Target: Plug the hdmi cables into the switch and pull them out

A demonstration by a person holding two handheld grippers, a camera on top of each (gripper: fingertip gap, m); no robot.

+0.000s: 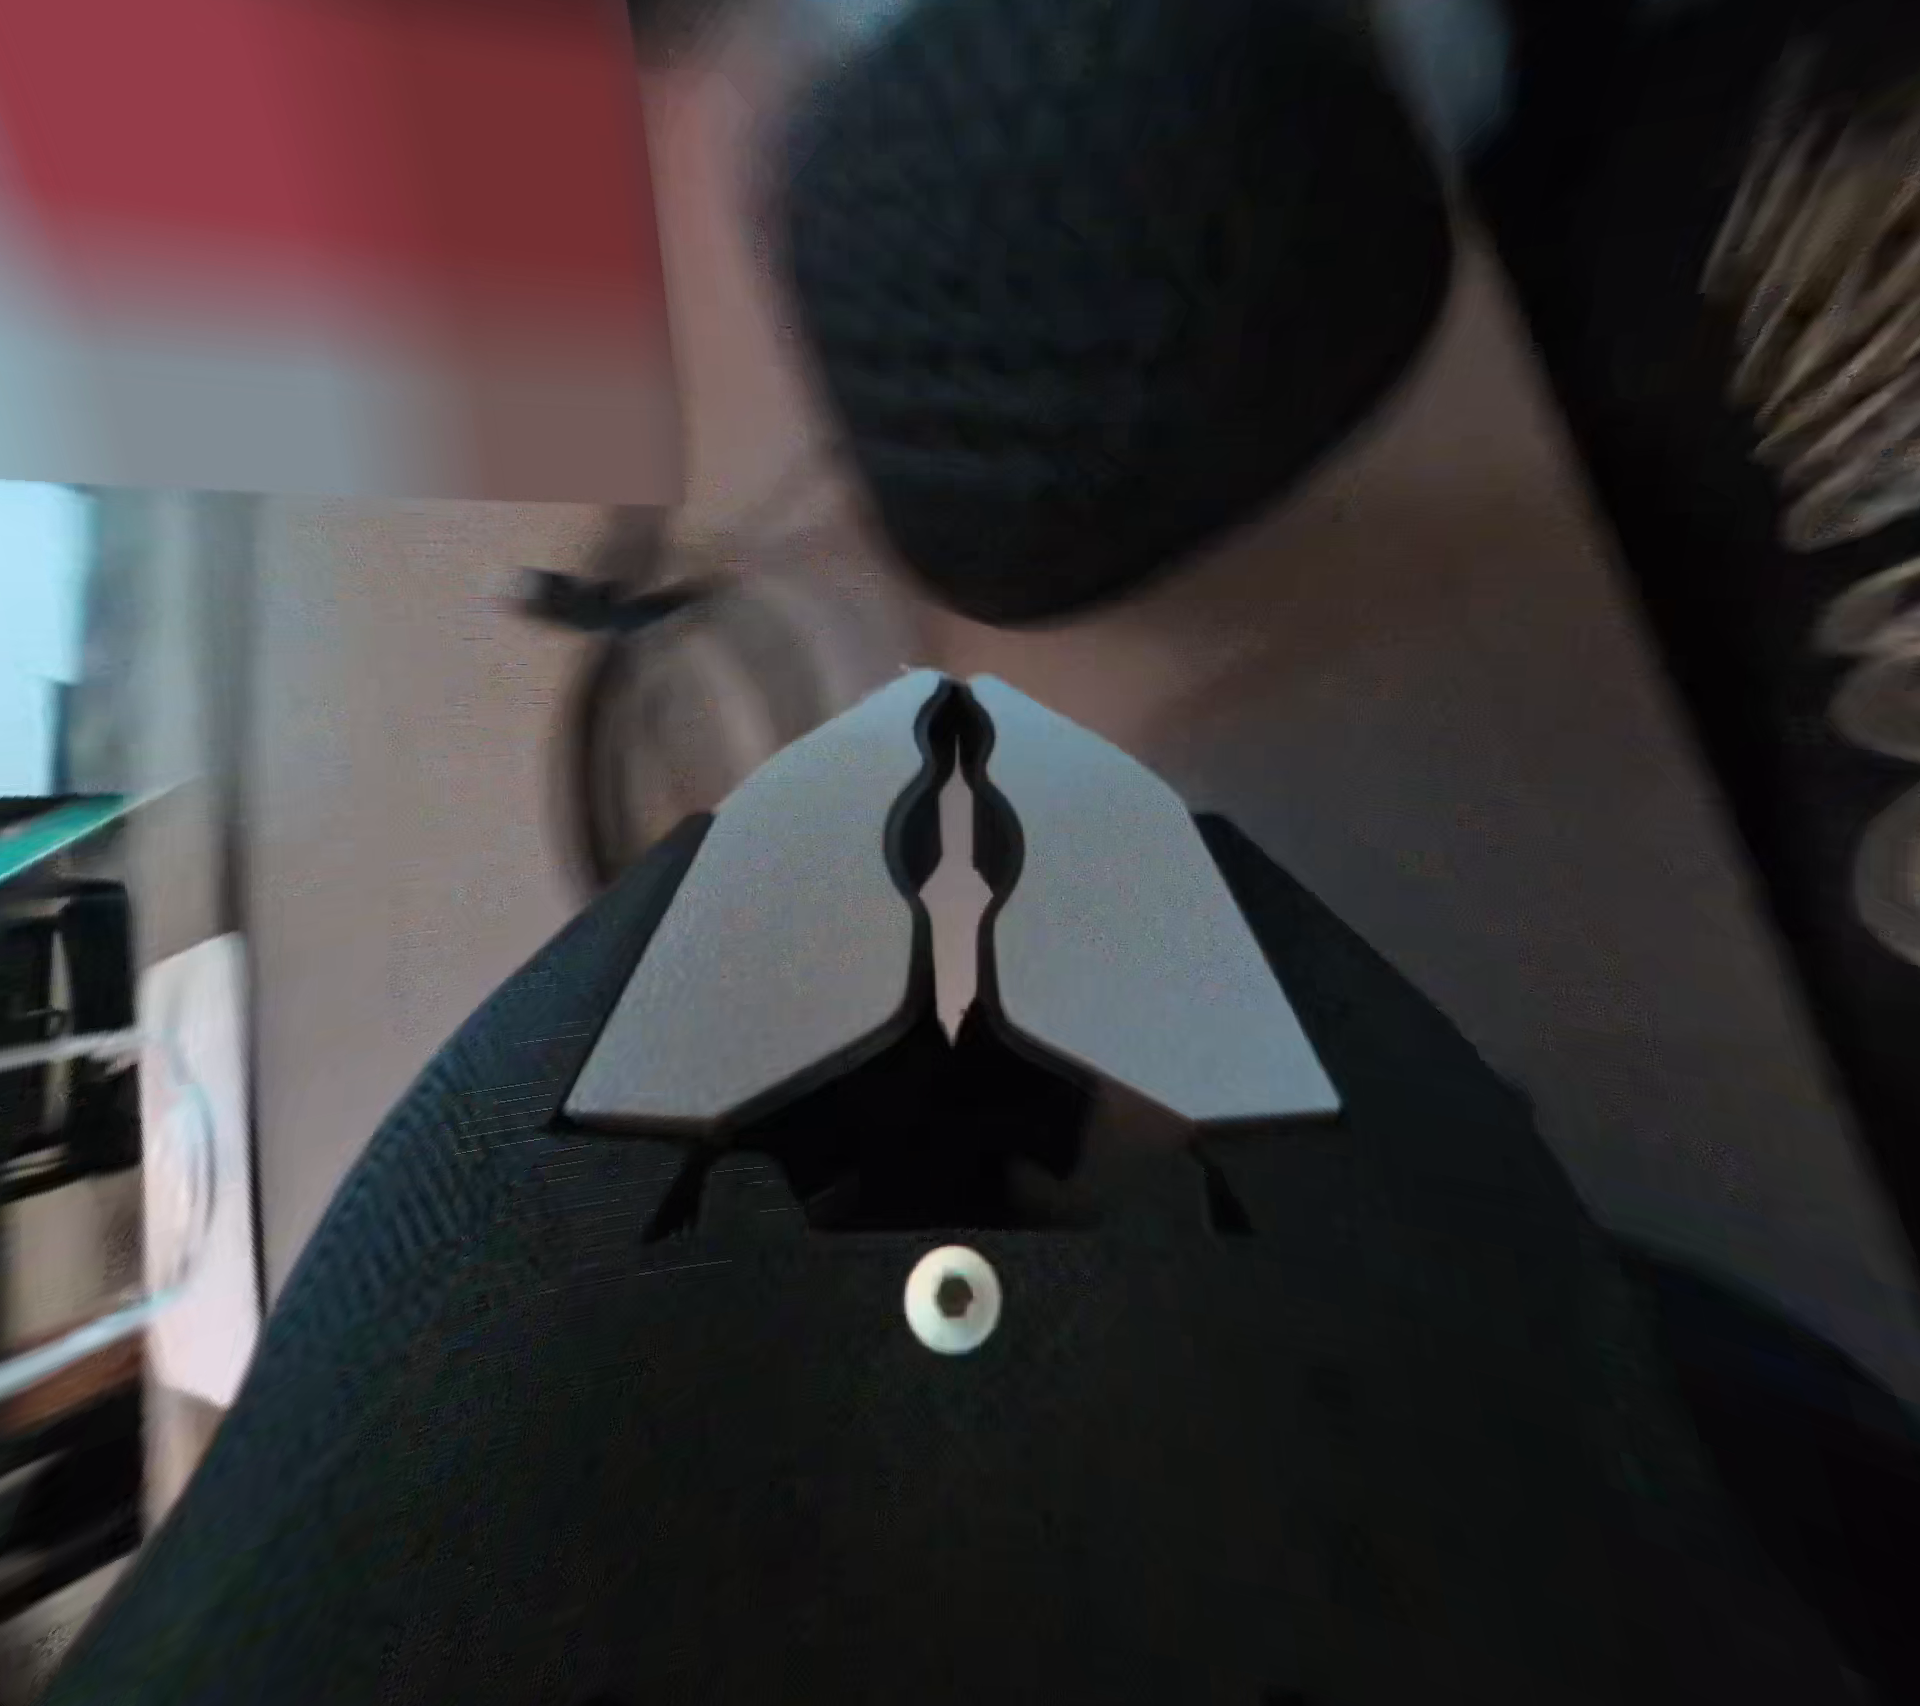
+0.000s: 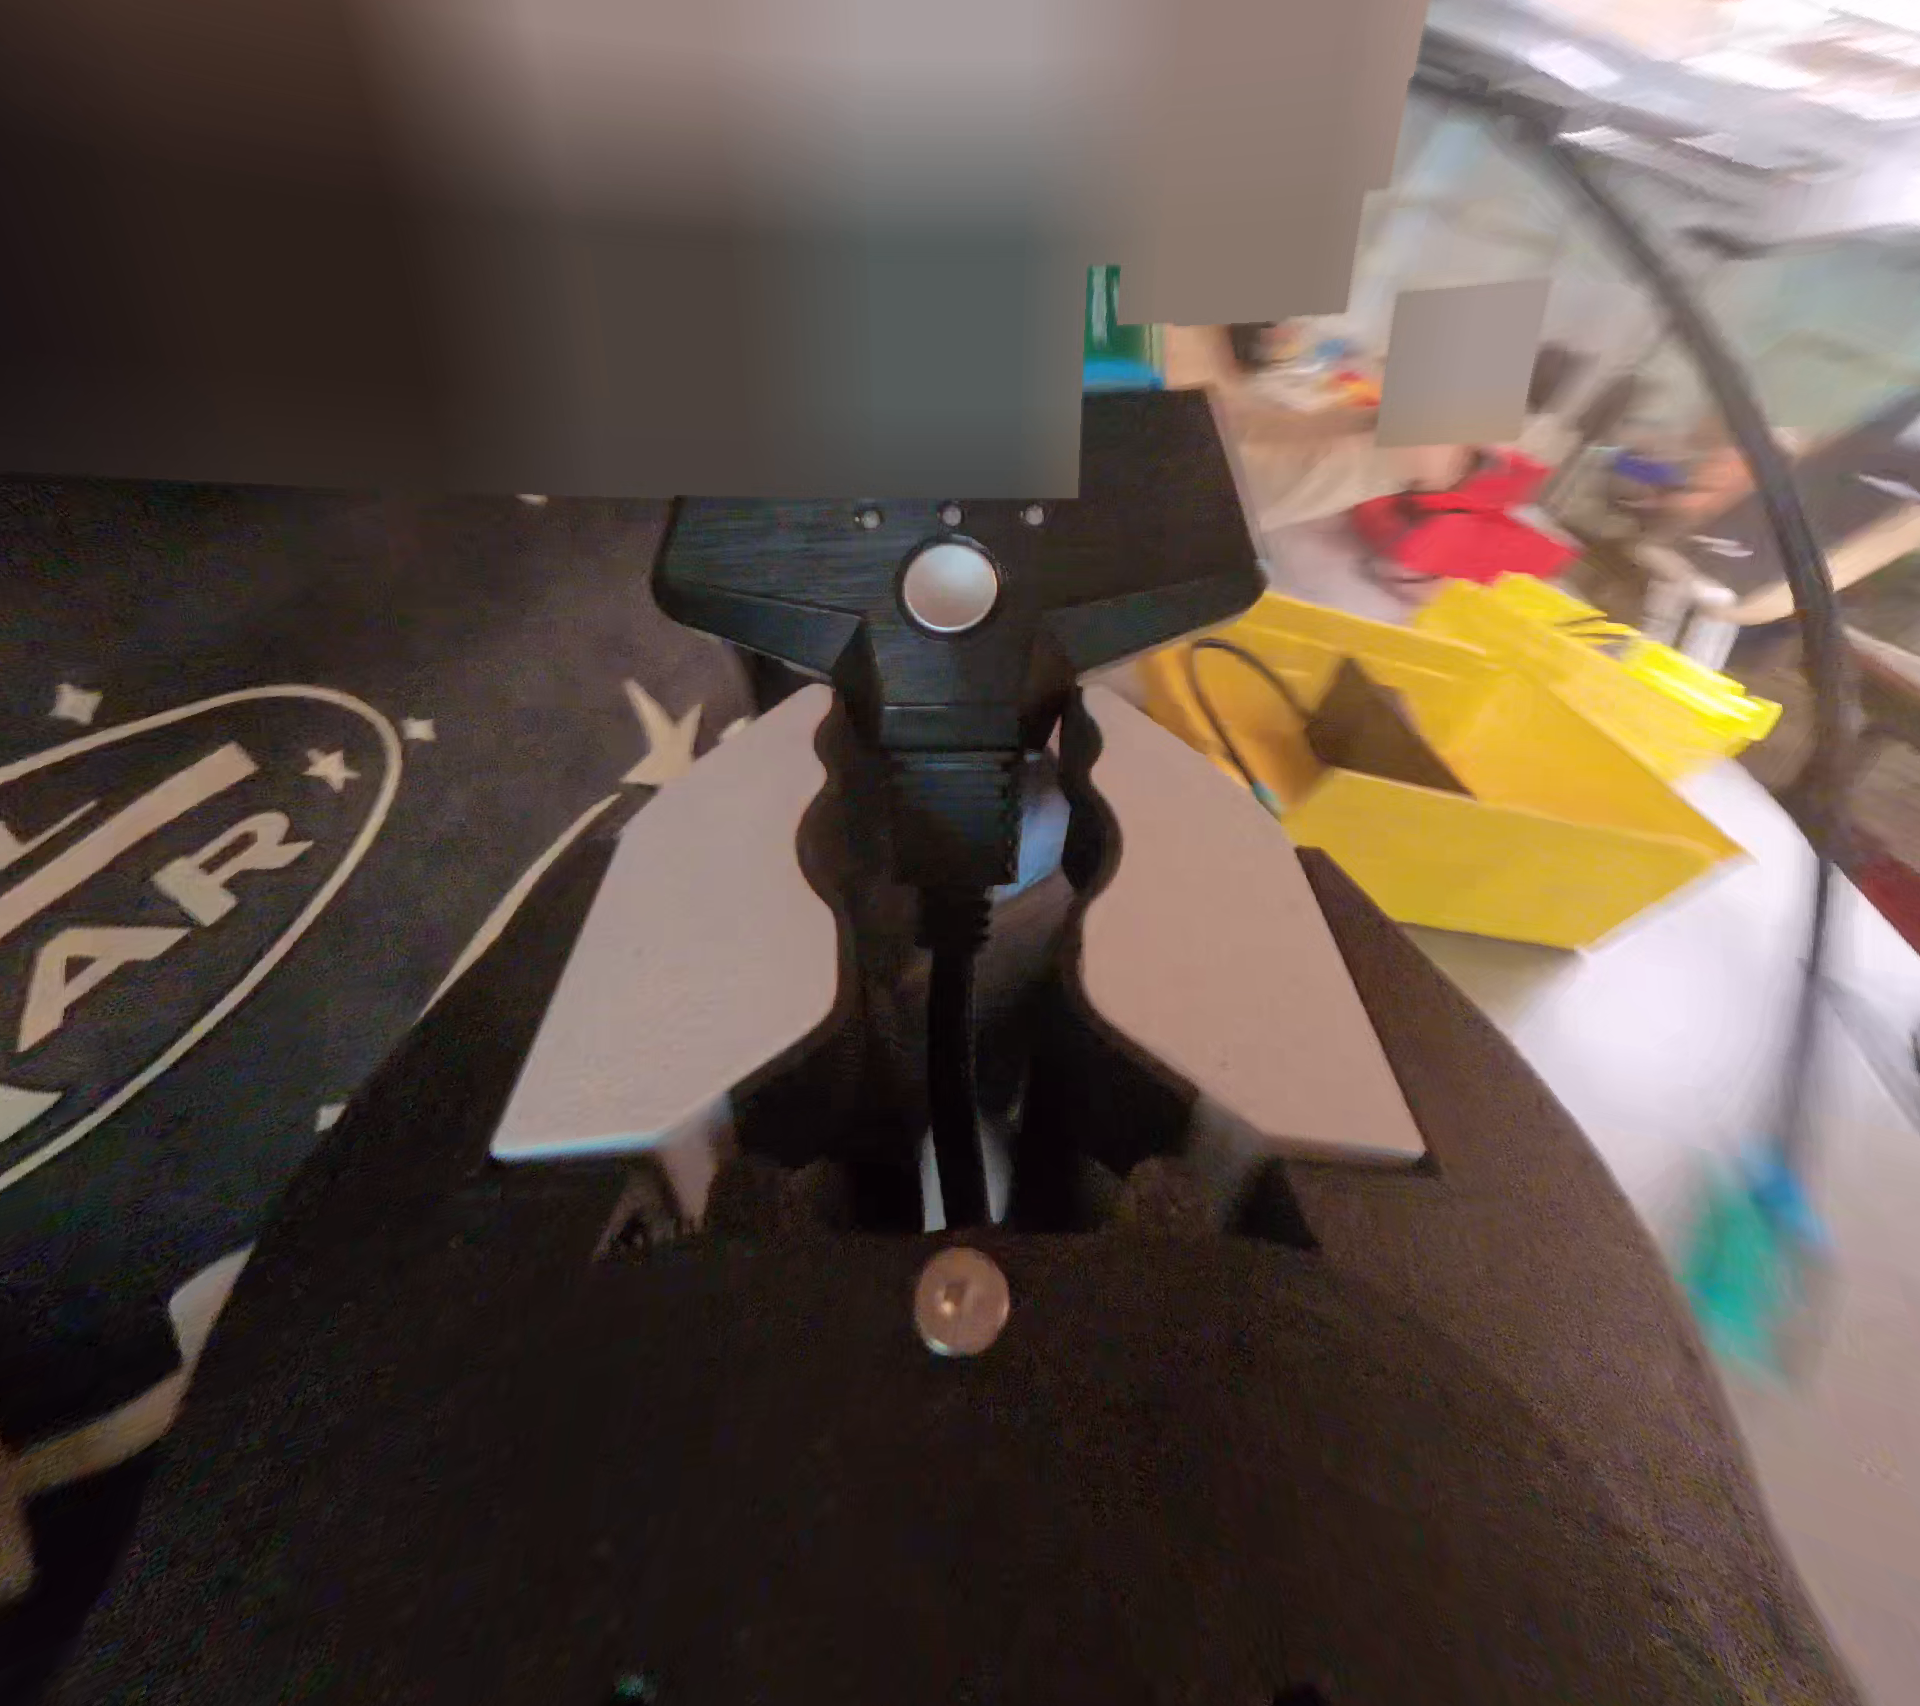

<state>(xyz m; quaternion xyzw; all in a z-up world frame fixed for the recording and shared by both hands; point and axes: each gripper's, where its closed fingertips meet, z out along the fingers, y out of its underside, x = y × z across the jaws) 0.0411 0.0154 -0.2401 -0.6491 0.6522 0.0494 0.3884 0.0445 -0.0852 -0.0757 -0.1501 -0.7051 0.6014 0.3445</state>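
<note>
In the right wrist view, the black switch [image 2: 769, 586] with a round silver button [image 2: 949, 588] lies just ahead. A black HDMI plug [image 2: 951, 783] sits in its near port, and its cable [image 2: 951, 1033] runs back between my fingers. My right gripper [image 2: 951, 706] has both pads close against the sides of the plug. In the left wrist view, my left gripper [image 1: 954, 680] is shut and empty. Its view is heavily blurred, with a dark rounded black shape [image 1: 1101, 254] close ahead. No cable or switch shows there.
The switch rests on a black mat with white printing [image 2: 260, 825]. A yellow bin [image 2: 1507, 835] stands on the white table [image 2: 1714, 1137] to the right. A thick black cable [image 2: 1766, 461] arcs above it. Clutter and a red object [image 2: 1455, 534] lie behind.
</note>
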